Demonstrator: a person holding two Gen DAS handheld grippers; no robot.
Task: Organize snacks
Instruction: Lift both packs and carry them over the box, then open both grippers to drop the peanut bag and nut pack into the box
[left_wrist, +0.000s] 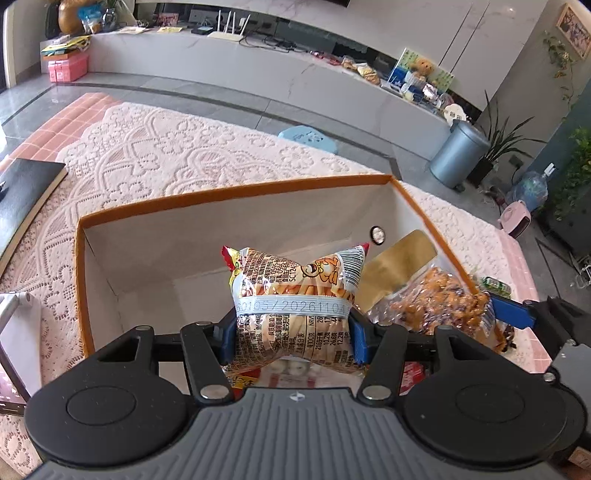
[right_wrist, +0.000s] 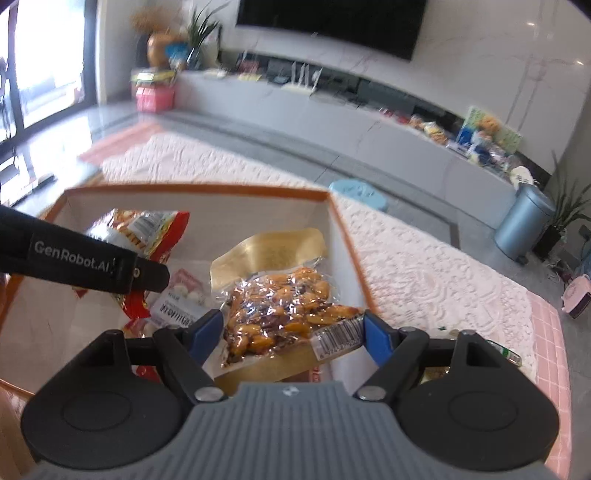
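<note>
orange-rimmed box (left_wrist: 236, 192) sat below both your grippers: left fingers (left_wrist: 356, 334) pinched the biscuit-stick packet (left_wrist: 291, 295), right fingers (right_wrist: 207, 328) clamped the clear nut bag (right_wrist: 280, 310). releasing too early could drop either outside.

Right gripper (right_wrist: 291, 332) clamps a clear bag of glazed nuts (right_wrist: 280, 314) by both blue pads, over the orange-rimmed box (right_wrist: 347, 243). Gold pouch (right_wrist: 269, 251) is behind the bag. Left gripper (right_wrist: 92, 262) reaches in from the left holding a red snack pack (right_wrist: 147, 229). A white packet (right_wrist: 177, 302) lies on the box floor.
</note>
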